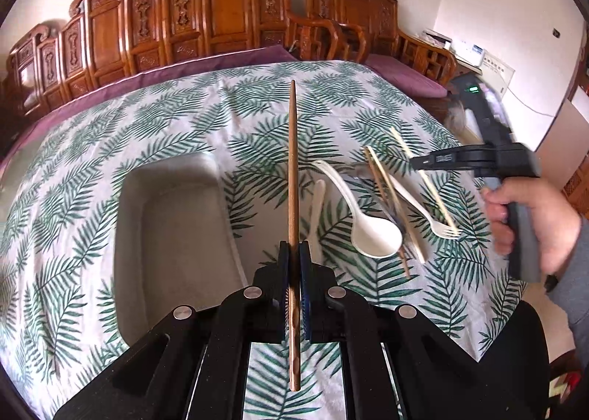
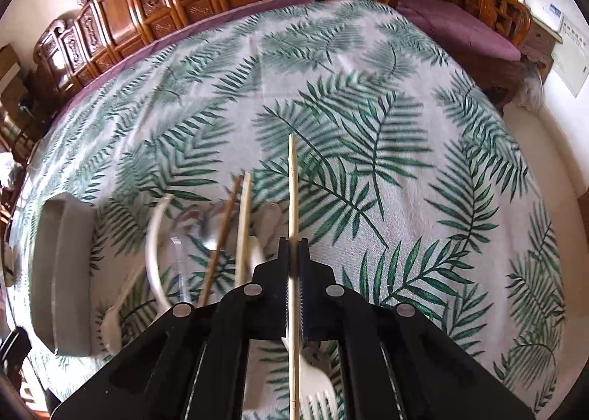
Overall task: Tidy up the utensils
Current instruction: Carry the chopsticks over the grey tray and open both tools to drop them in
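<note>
- The left claw (image 1: 293, 254) points steeply down over the table (image 1: 184, 118), its two pads pressed together on a dark brown chopstick (image 1: 292, 169).
- That chopstick runs straight along the claw's line: its thin end reaches forward over the leaf-print cloth, its thick end sticks back under the claw's body.
- Just left of the left claw, on the cloth, sits a grey rectangular tray (image 1: 169, 235), lengthwise beside the held stick.
- The right claw (image 2: 293, 258) also tilts steeply down, clamped on a pale chopstick (image 2: 292, 191) that lies along its line, tip forward.
- In the left wrist view the right claw is seen from the side, gripped by a hand (image 1: 530, 224) in a grey sleeve, hanging above the heap of utensils.
- That heap lies just right of the left claw: a white spoon (image 1: 368, 224), a white fork (image 1: 423, 210), another brown chopstick (image 1: 386, 206) and a pale chopstick (image 1: 401, 213), crossing one another.
- A slim white utensil (image 1: 316, 213) lies between the spoon and the held brown stick; what kind I cannot tell.
- Beyond the table stand carved wooden chairs (image 1: 221, 11) with purple cushions.
</note>
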### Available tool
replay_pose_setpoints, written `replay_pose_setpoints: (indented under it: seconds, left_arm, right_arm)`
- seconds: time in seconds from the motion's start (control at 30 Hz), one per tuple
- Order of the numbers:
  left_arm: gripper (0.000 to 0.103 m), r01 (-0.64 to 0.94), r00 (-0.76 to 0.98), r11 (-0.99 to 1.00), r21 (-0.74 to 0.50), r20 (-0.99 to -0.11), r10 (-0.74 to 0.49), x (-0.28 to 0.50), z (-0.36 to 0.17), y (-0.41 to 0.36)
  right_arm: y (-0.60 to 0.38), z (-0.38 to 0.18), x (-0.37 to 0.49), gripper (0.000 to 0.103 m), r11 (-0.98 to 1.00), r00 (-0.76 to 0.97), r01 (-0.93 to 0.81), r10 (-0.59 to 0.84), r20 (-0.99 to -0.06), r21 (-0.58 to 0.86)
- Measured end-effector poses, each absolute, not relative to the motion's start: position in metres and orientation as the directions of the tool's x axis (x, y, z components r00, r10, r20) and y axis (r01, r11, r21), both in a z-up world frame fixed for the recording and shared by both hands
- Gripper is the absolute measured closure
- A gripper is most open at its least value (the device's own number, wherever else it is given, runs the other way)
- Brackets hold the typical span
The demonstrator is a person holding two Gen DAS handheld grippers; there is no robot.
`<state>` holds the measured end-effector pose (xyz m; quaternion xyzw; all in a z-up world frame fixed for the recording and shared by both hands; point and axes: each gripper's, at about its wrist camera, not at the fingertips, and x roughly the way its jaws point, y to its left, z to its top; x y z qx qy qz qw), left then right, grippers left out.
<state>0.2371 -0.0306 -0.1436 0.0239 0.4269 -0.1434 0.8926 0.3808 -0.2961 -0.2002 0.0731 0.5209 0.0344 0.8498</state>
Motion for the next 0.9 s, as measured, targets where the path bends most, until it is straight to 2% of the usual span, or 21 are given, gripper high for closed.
replay_pose_setpoints:
  seconds: [0.3,0.5,0.9]
  left_arm:
    - [0.098,0.206,0.610,0.976,-0.068,-0.771,-0.182,0.241,-0.140,0.006]
    - [0.098,0.154,0.602,0.982,-0.107,-0.778,-0.179,0.250,-0.143,0.034]
    - [0.098,0.107,0.593,0.988,-0.107,-0.791,-0.150,0.267,-0.154,0.056]
  right_arm:
    - [-0.246,-0.154,0.361,0.097,0.975,0.500,-0.119,0.224,-0.837,0.190]
    - [-0.205,-0.133,0.345,0.097,0.953,0.506,-0.216,0.295,-0.811,0.212]
    - [-0.155,-0.116,0.323,0.097,0.918,0.490,-0.311,0.376,-0.787,0.245]
